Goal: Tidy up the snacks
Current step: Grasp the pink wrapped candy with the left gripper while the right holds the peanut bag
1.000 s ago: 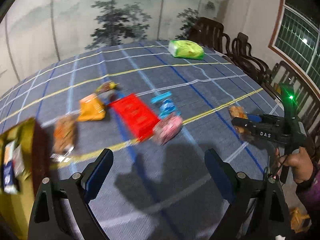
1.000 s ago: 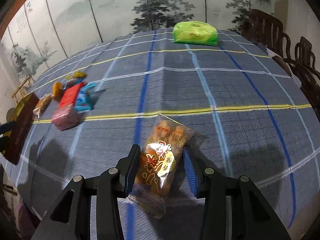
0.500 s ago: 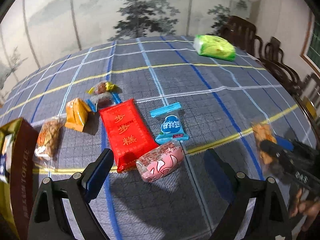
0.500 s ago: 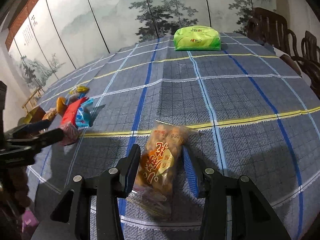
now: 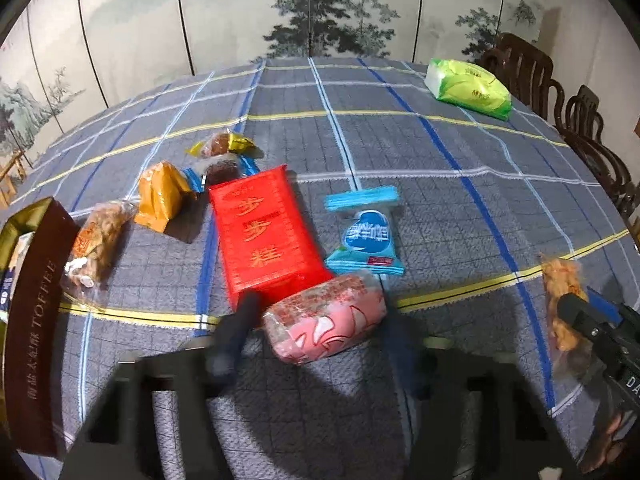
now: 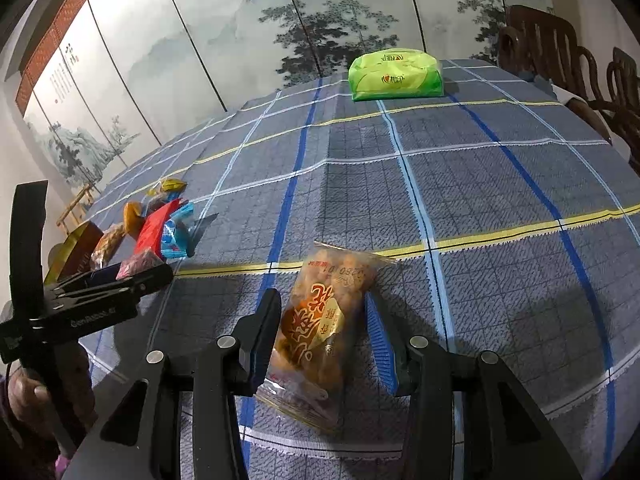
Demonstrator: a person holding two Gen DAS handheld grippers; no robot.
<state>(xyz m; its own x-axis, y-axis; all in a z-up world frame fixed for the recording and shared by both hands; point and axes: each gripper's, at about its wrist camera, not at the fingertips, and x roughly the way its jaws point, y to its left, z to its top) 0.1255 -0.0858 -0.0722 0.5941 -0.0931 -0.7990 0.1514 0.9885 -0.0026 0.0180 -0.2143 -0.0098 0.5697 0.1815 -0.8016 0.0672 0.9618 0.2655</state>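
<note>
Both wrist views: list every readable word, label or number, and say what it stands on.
"TOFFEE": side of the brown box; the smaller print below it is unreadable.
"步步糕": red packet.
"DA", cut off by the frame: right gripper.
Blue sachet, green pack, orange snack bag, left gripper: print too blurred.

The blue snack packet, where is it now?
In the left wrist view the blue snack packet lies mid-table, right of the red box, just behind the pink packet.
</note>
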